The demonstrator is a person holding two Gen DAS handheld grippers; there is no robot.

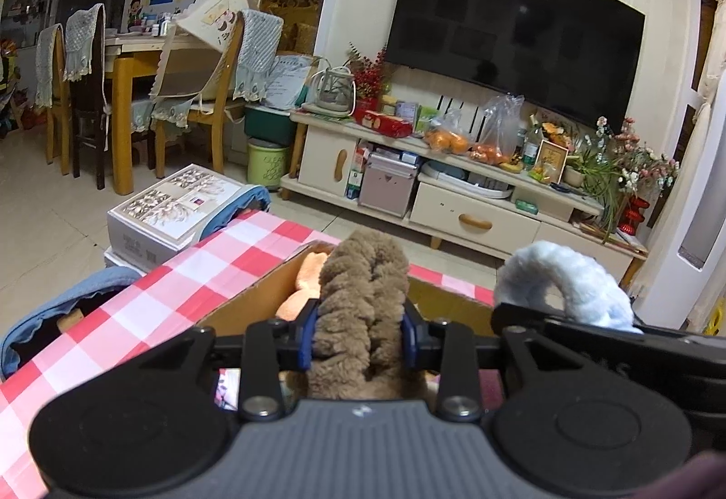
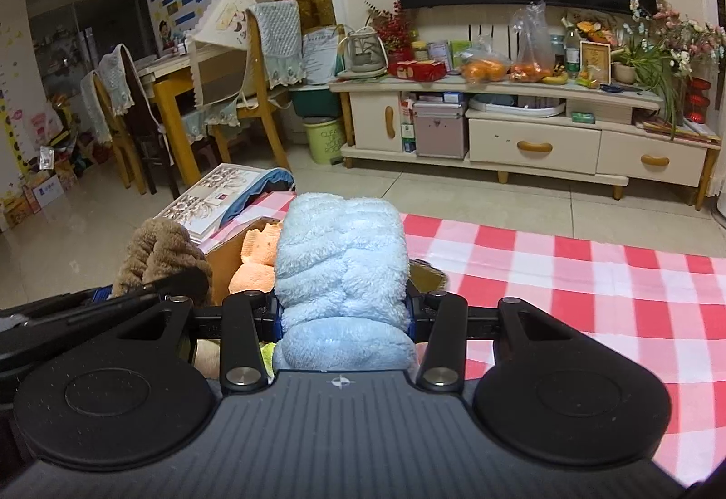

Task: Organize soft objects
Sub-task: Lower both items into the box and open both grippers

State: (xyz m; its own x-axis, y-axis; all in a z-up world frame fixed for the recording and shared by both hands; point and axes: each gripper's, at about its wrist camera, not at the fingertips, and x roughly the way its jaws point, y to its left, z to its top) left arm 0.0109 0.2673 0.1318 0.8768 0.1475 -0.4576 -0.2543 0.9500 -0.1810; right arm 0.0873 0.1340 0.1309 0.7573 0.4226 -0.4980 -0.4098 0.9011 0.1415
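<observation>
In the left wrist view, the left gripper has its jaws closed on a brown plush roll, long axis pointing away, directly above the open cardboard box at lower centre, where an orange plush item already lies. In the right wrist view, the right gripper clamps a light blue plush roll at centre, just right of the box, with free checked counter further right.

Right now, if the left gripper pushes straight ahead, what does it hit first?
Probably the cardboard box: the left gripper, shut on the brown plush, points over its open top, orange plush inside. Depth unclear.
</observation>
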